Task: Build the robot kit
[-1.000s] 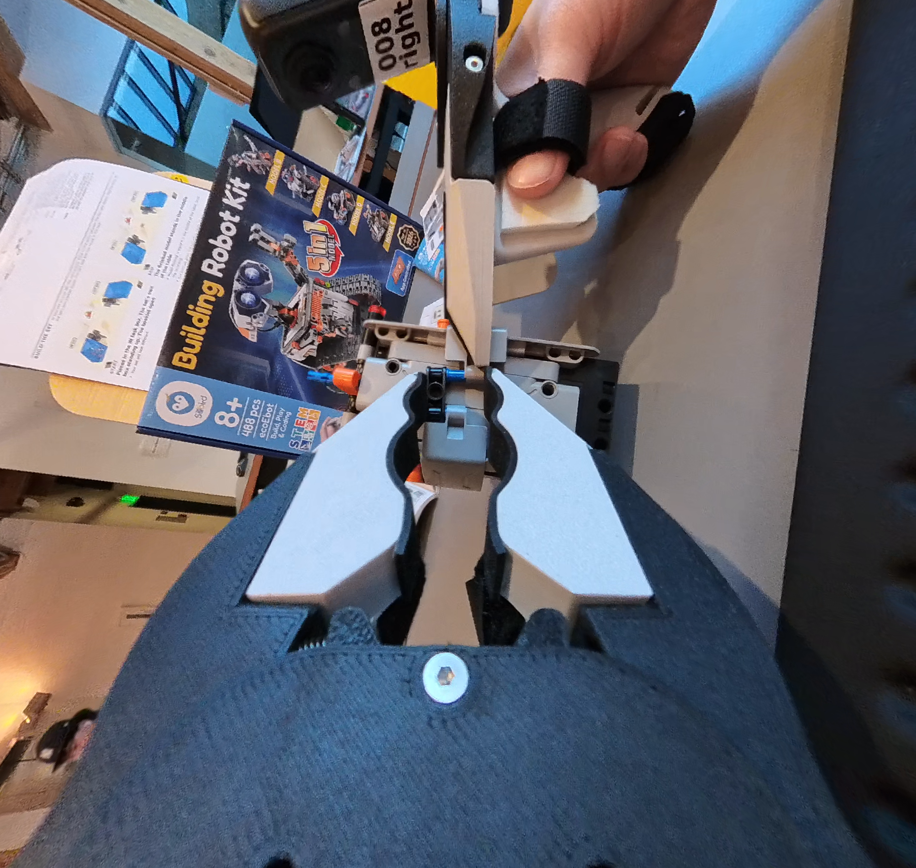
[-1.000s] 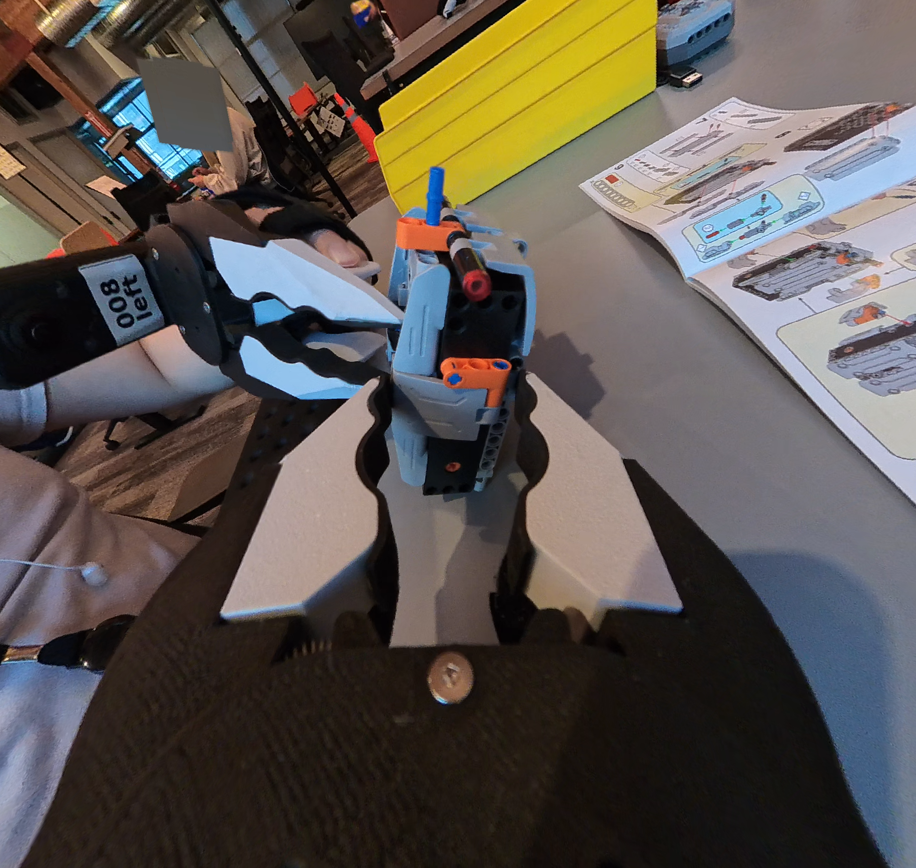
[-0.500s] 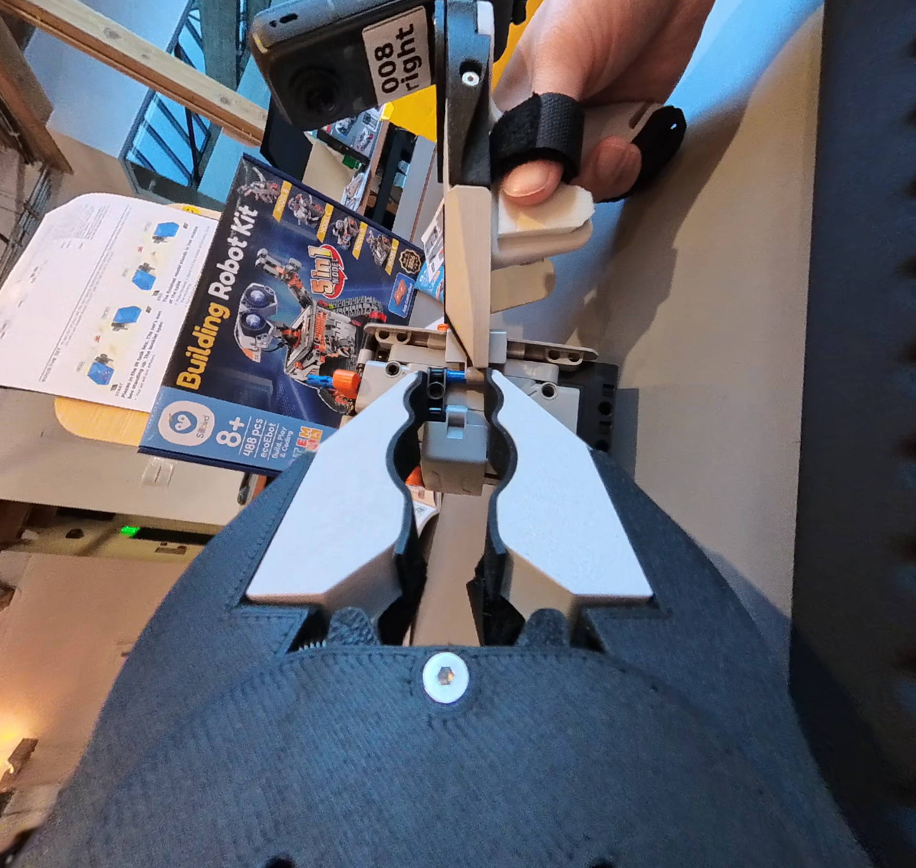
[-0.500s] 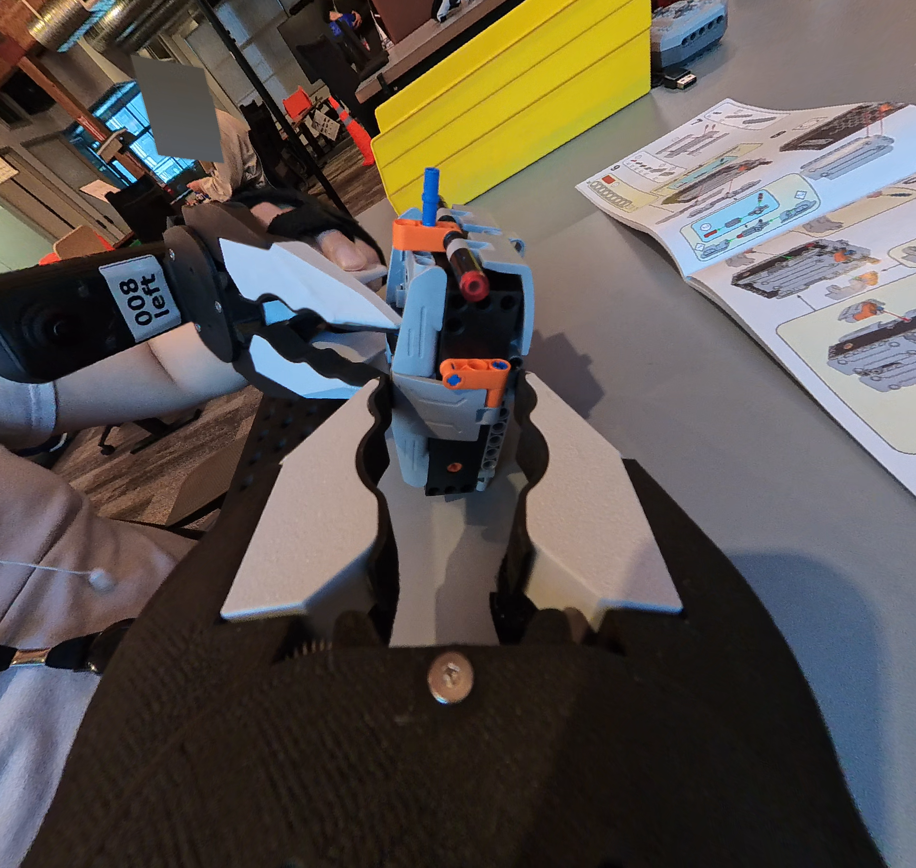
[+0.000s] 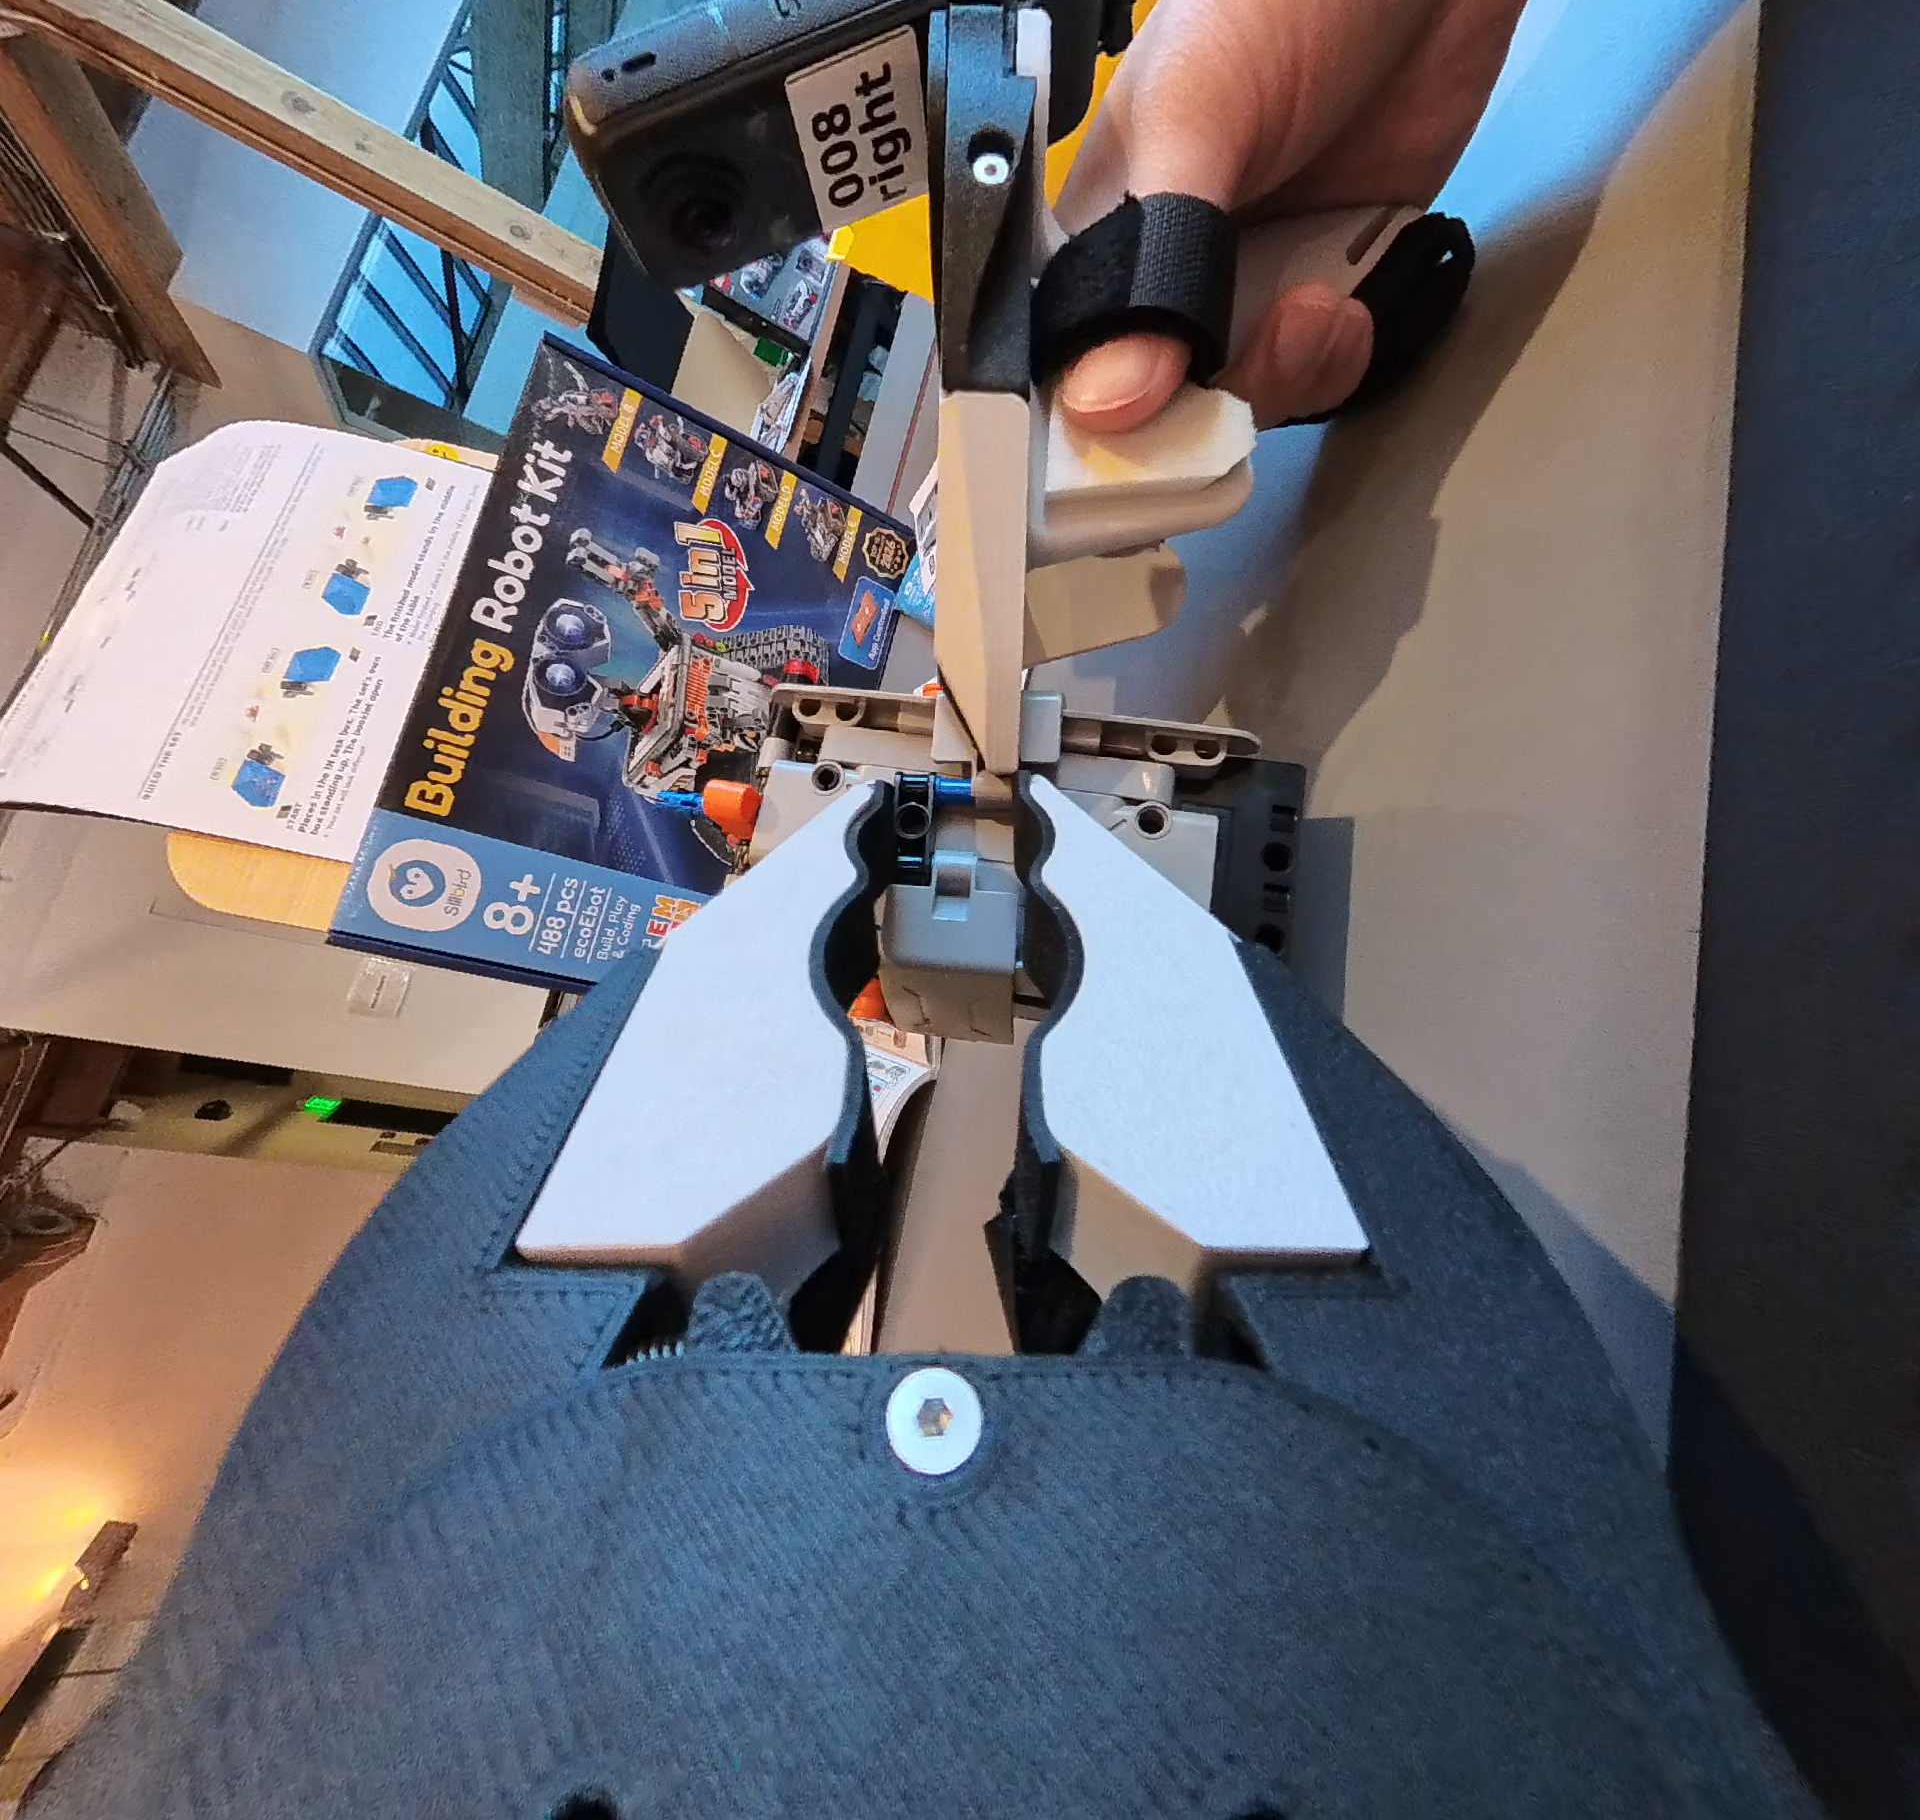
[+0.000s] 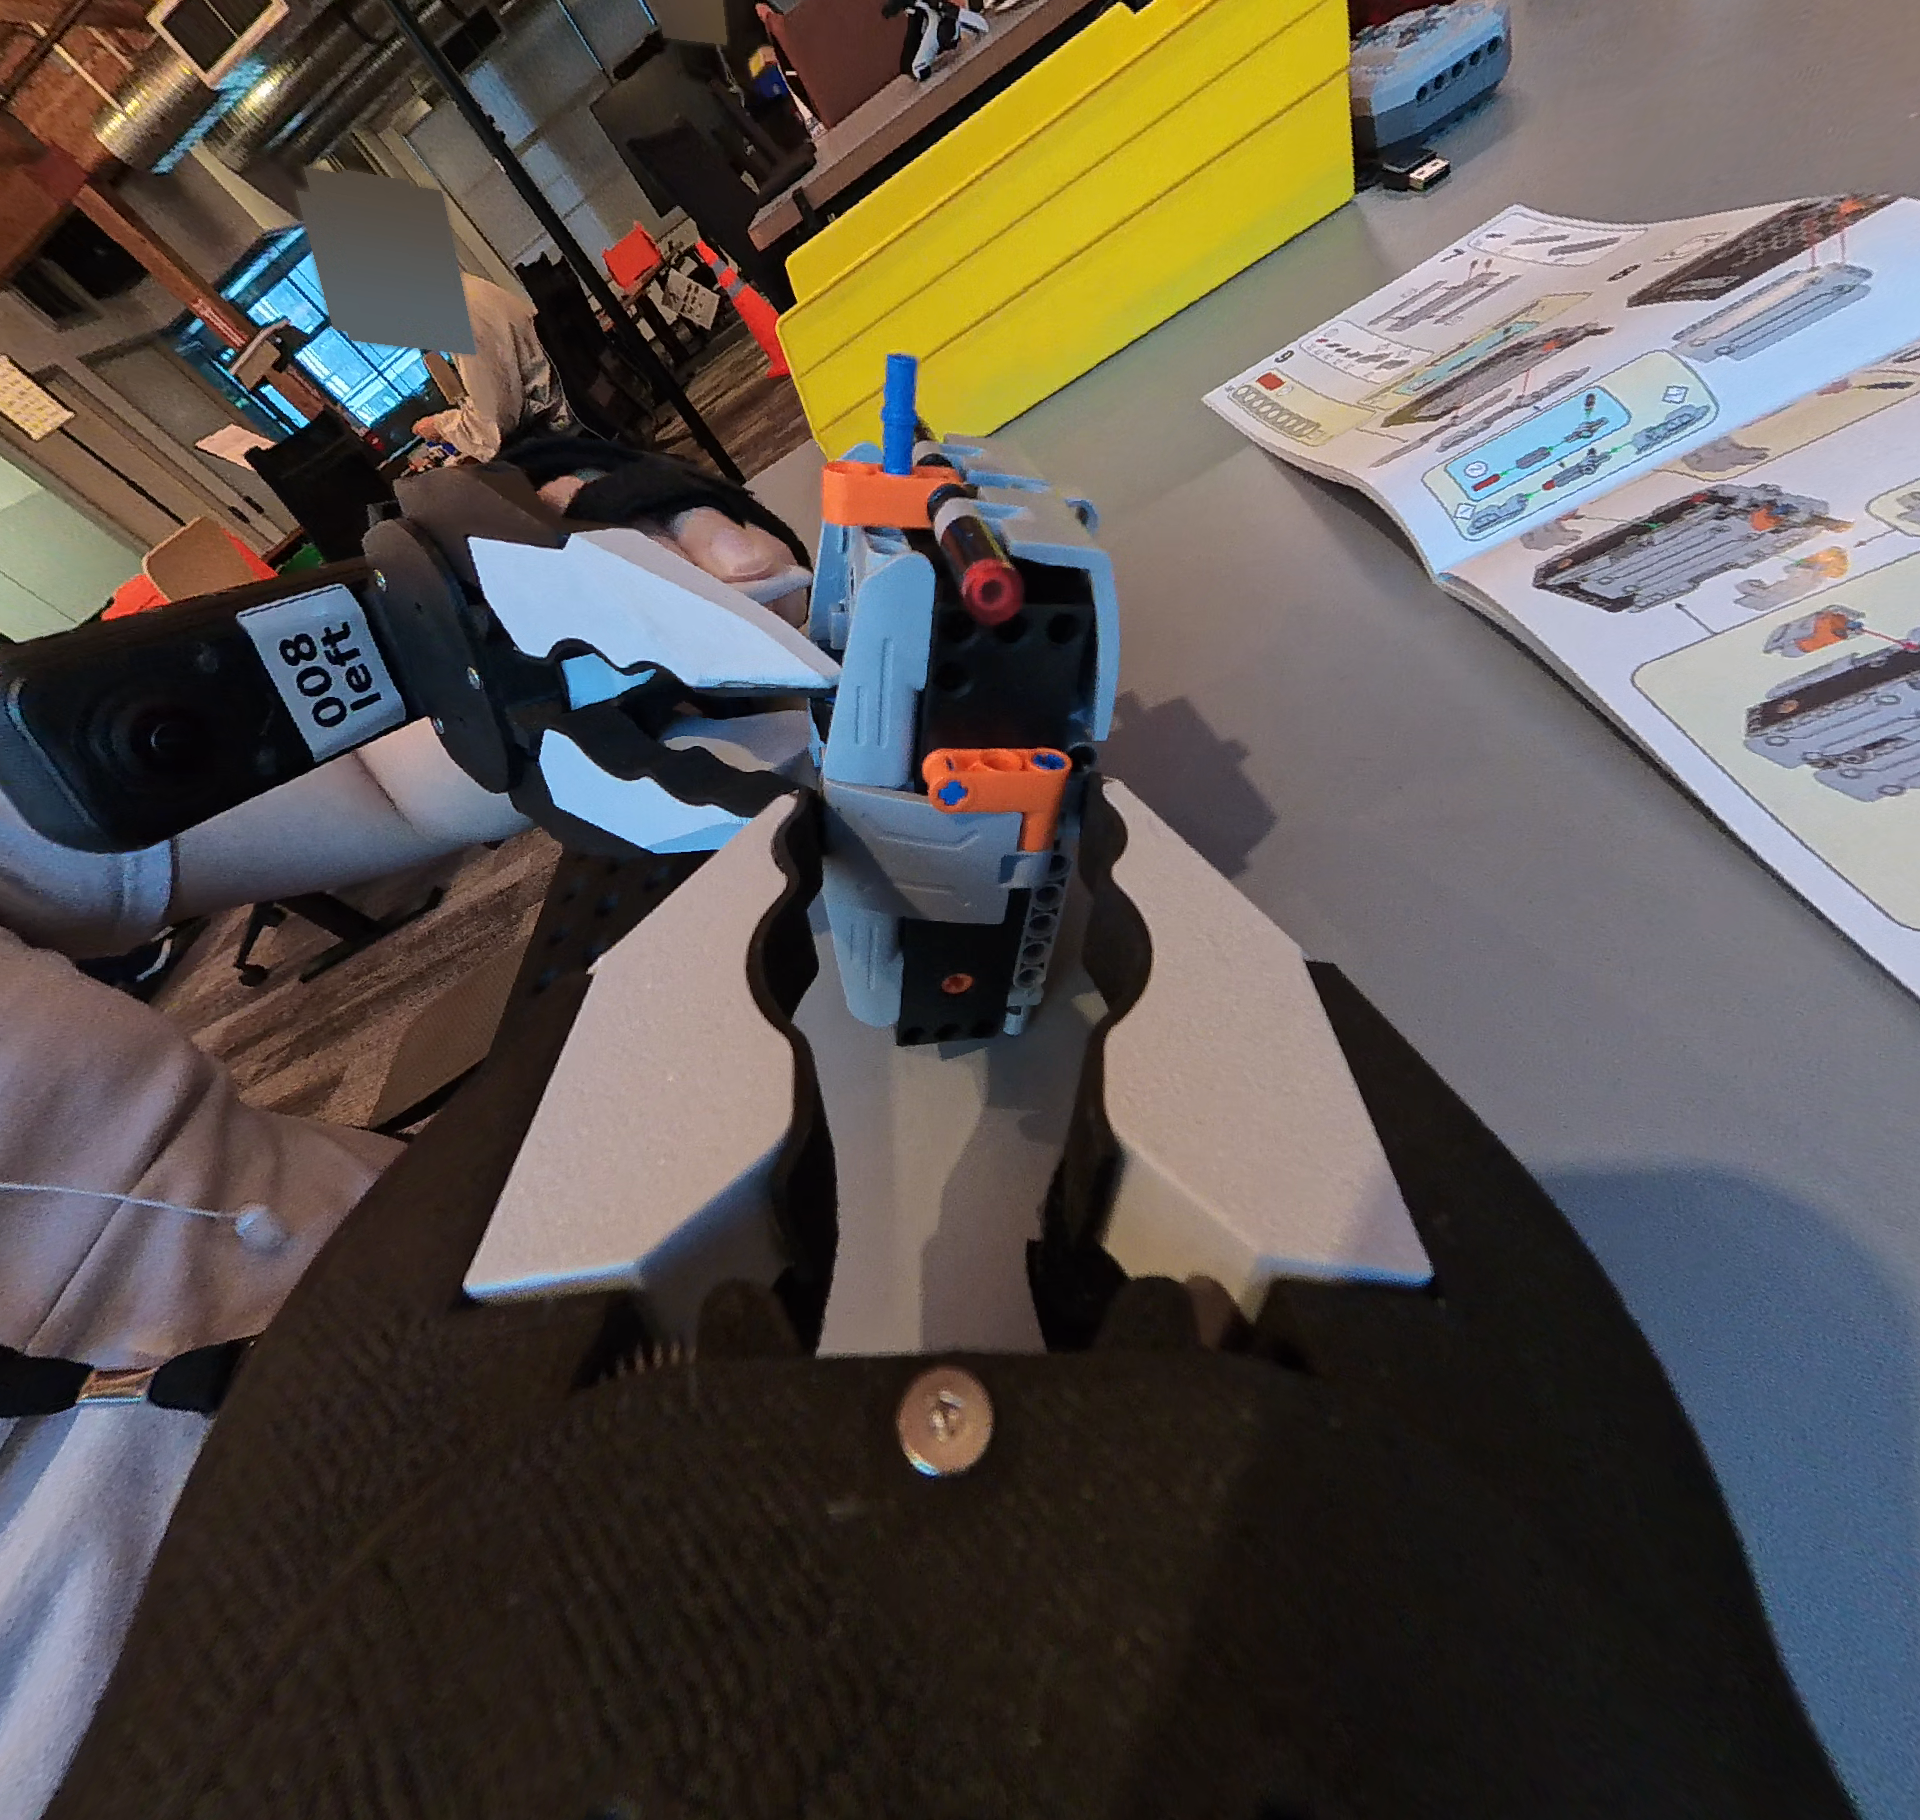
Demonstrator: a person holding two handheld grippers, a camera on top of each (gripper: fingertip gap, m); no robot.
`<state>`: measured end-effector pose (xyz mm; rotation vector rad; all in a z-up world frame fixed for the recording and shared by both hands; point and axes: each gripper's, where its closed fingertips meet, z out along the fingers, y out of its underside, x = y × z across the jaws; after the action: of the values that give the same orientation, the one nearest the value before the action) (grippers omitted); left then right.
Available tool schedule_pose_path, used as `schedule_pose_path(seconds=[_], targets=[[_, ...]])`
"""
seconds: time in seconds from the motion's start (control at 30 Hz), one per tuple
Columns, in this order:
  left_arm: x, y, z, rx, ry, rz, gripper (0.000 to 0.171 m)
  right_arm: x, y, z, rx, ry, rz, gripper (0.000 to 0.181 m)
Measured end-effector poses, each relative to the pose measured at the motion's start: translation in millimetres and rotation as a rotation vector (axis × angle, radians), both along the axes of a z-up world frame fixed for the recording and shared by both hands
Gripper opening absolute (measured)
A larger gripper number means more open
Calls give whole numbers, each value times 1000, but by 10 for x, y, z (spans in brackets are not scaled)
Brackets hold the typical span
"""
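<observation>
Between our two tools, little has changed: the right tool (image 6: 951,814) still pinches the grey brick model (image 6: 961,721), and the left tool (image 5: 951,814) clamps its side. At two o'clock on the grey table (image 6: 1455,835) lies an open instruction booklet (image 6: 1662,482); a yellow bin (image 6: 1091,201) stands at twelve.

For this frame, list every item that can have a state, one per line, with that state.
left gripper: shut on the brick model's grey block
right gripper: shut on the brick model
brick model: part-built, held on end above the table
instruction booklet: open, flat on the table
kit box: propped upright
yellow bin: upright, contents hidden
</observation>
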<state>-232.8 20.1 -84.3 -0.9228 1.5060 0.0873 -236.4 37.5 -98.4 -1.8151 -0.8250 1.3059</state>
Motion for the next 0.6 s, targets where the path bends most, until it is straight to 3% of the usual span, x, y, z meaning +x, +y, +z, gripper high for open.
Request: schedule_pose_path(seconds=[0.6], targets=[[-9, -18, 0, 86, 44, -38, 20, -20, -14, 3, -3, 22, 6, 50]])
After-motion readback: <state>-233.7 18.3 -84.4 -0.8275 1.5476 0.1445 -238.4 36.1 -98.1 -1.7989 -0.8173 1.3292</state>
